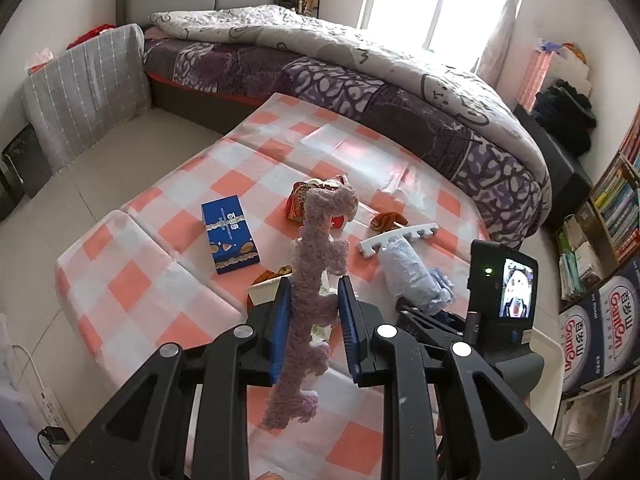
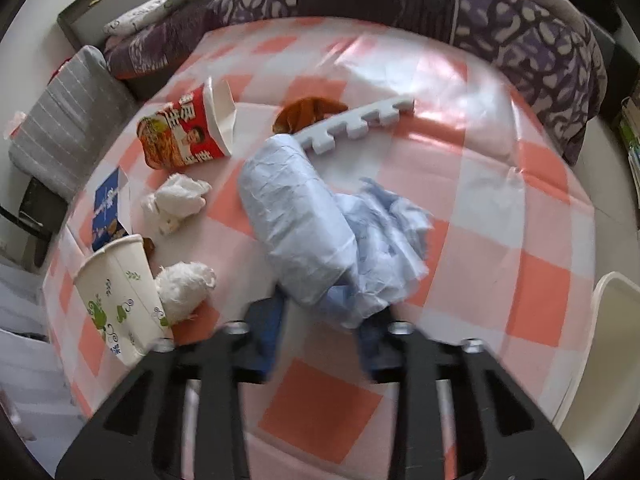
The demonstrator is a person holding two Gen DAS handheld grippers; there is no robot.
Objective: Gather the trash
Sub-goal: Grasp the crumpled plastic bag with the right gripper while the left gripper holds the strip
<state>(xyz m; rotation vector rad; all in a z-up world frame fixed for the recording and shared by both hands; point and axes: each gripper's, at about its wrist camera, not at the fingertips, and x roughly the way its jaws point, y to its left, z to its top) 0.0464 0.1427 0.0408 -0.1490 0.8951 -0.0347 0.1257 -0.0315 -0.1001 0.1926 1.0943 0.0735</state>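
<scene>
My left gripper (image 1: 314, 300) is raised above the checked cloth (image 1: 160, 280); a purple foam strip (image 1: 316, 280) stands between its open blue pads, touching the left one. My right gripper (image 2: 320, 312) is low over the cloth (image 2: 480, 200), its pads around the near end of a pale blue crumpled plastic bag (image 2: 304, 224); the bag hides the tips. Also on the cloth lie a white foam strip (image 2: 360, 124), a red noodle cup (image 2: 188, 128), a white paper cup (image 2: 120, 292), tissue wads (image 2: 176, 200), brown peel (image 2: 308, 112) and a blue box (image 1: 230, 234).
A bed with a purple quilt (image 1: 400, 92) runs behind the cloth. A grey cushion (image 1: 88, 88) stands at the left. A white bin rim (image 2: 608, 340) is at the right edge. Bookshelves and water boxes (image 1: 600, 320) line the right wall.
</scene>
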